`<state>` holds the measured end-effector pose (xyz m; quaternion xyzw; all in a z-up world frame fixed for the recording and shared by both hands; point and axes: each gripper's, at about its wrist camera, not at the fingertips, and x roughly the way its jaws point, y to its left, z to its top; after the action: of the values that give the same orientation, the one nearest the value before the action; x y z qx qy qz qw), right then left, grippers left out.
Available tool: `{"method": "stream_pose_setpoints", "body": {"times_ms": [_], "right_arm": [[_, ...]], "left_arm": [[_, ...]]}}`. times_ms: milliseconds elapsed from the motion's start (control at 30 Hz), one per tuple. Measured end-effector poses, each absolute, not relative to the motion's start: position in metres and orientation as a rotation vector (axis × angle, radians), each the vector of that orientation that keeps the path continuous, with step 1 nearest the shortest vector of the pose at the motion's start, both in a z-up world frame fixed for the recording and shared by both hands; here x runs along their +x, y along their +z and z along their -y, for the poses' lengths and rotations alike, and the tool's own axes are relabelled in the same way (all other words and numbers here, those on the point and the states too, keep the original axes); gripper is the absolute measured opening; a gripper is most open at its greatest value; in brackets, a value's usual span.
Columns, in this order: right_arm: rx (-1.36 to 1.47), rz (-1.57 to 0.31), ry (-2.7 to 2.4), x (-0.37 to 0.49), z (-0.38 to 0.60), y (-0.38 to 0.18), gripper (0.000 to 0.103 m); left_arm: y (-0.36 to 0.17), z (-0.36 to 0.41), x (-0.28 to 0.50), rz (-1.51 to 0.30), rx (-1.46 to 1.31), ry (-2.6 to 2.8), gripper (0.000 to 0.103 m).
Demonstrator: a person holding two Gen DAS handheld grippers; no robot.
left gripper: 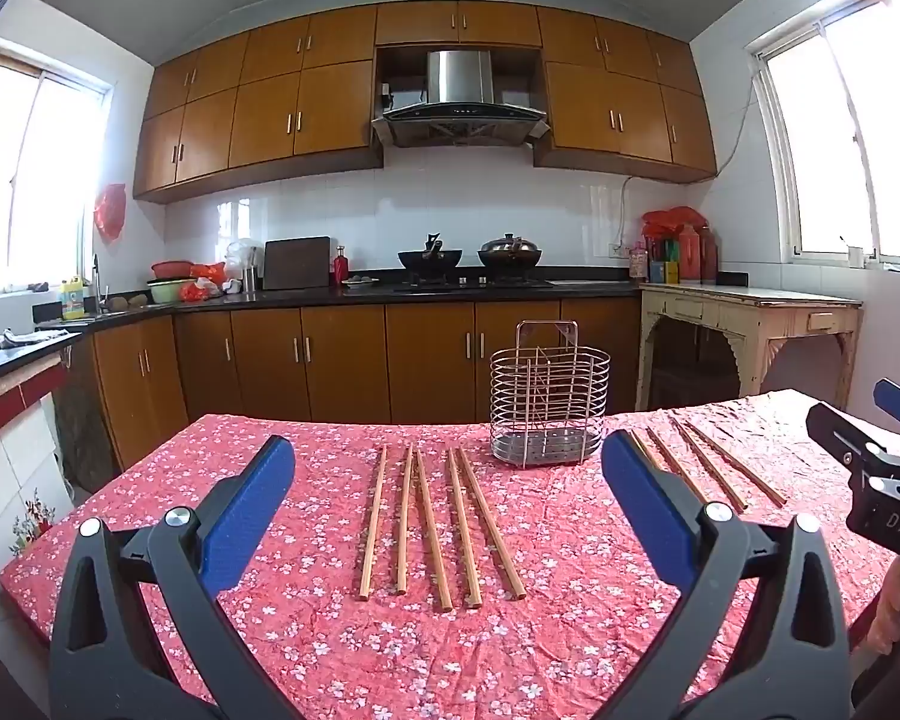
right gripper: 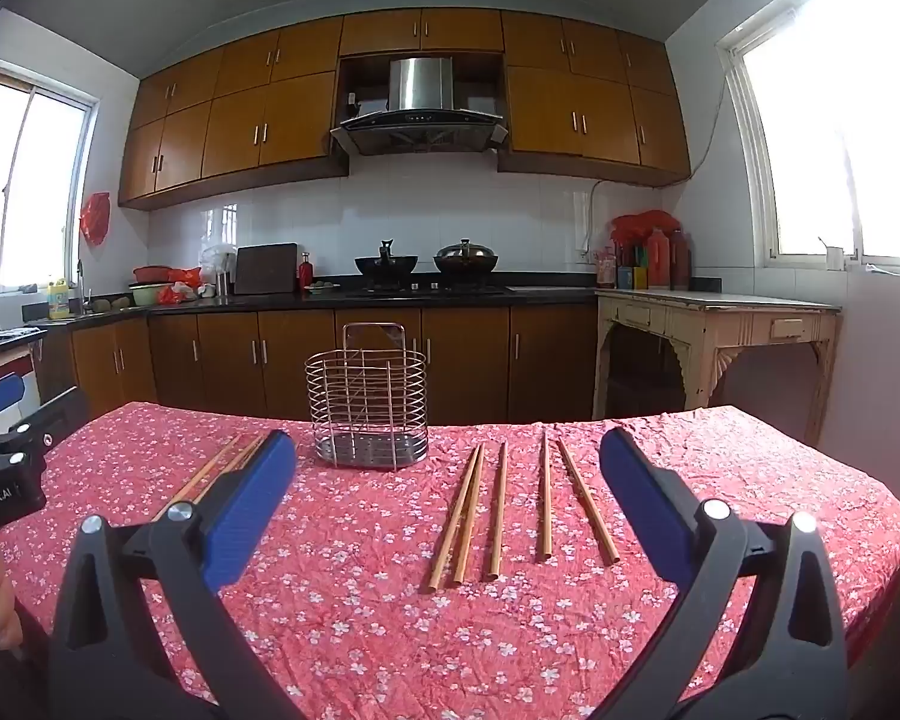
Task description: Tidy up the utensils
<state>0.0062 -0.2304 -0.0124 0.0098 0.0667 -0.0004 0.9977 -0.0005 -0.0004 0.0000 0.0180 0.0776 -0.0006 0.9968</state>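
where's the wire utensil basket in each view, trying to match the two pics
Left wrist view: the wire basket stands right of centre at the far edge of the red flowered tablecloth, beyond the row of five chopsticks.
Right wrist view: the same basket stands left of centre, with a group of five chopsticks to its right.
Shared landmark: the steel range hood on the back wall, also seen here.
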Motion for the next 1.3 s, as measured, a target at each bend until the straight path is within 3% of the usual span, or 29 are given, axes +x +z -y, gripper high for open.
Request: {"method": "stream_pose_setpoints", "body": {"times_ms": [1300], "right_arm": [[0.018,-0.148,0.0,0.0057,0.2284,-0.0151,0.099]], "left_arm": [[-0.0034,-0.0051,0.0034,-0.171,0.017,0.002,0.101]]}}
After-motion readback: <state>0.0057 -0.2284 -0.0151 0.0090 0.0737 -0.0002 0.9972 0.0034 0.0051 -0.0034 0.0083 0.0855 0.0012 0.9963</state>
